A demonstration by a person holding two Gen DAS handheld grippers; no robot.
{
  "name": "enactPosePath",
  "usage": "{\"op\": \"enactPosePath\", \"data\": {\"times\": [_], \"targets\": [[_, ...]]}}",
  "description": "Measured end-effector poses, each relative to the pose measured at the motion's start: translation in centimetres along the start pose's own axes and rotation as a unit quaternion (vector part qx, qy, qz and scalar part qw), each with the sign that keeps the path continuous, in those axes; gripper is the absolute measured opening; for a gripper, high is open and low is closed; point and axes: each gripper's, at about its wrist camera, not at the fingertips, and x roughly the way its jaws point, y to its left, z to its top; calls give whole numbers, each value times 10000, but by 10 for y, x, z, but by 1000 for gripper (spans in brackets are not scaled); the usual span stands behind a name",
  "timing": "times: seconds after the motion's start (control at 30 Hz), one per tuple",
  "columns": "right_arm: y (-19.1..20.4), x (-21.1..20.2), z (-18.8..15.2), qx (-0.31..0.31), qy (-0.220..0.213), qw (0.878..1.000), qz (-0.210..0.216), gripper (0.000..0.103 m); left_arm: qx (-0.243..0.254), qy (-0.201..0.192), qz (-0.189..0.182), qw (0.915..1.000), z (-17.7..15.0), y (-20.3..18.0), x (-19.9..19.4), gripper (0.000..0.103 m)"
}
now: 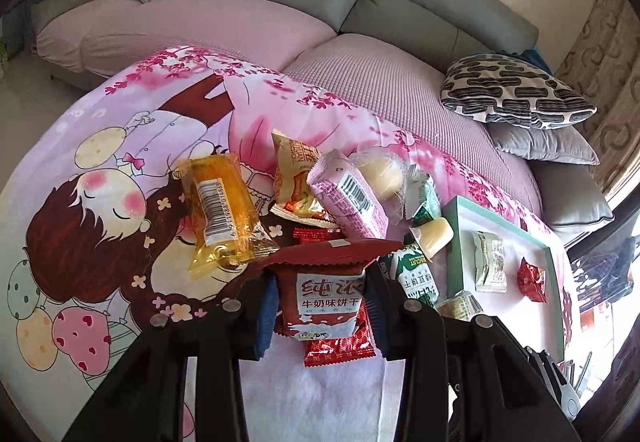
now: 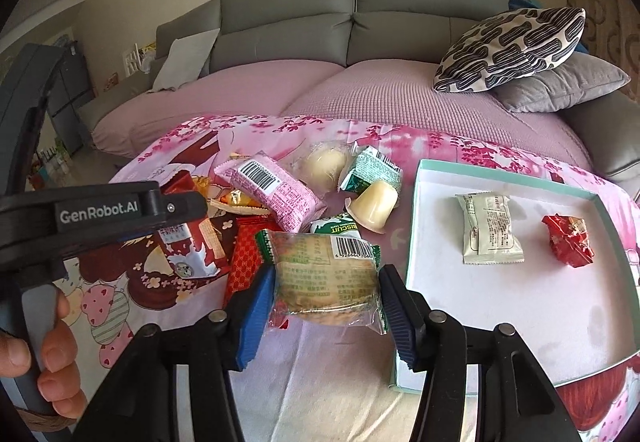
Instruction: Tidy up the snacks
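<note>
1. Pink cartoon-print cloth (image 2: 360, 382) covers the table; a loose heap of snacks lies at its middle, before a grey sofa (image 2: 400, 1).
2. Left gripper (image 1: 325, 298): clenched on a dark red biscuit packet (image 1: 326, 296), which is lifted clear of the heap. A hand (image 2: 52, 354) holds its handle.
3. Right gripper (image 2: 326, 296): pads pressed to both sides of a clear-wrapped round cake (image 2: 324, 282), held above the cloth just beside the tray's left edge.
4. Tray (image 2: 500, 322), teal-rimmed with a white floor, sits at the cloth's right edge. Inside: a pale green packet (image 2: 490, 228) near the centre and a red foil sweet (image 2: 568, 240) to its right, apart.
5. Remaining in the heap: a pink bar (image 2: 272, 191), a yellow packet (image 1: 218, 207), a jelly cup (image 2: 376, 207), a green biscuit pack (image 1: 418, 276).
</note>
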Motion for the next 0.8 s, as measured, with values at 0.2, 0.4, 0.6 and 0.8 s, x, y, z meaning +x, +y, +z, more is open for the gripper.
{"op": "enactPosePath", "data": {"times": [0.2,0.4,0.6,0.8], "targets": [[-18,-9,2,198,-175,9994,-244,56,217,13,-172,9996,-2,-17,2,41],[-60,-16,1,653,-198,9946,-776,56,594,160,-514,9968,-11,-47,11,41],[-115,-29,-7,1189,-193,9821,-1450,56,1045,216,-786,9912,-22,-81,14,41],[-168,-49,-19,1877,-255,9584,-2135,56,1545,237,-1034,9823,-33,-119,16,41]]}}
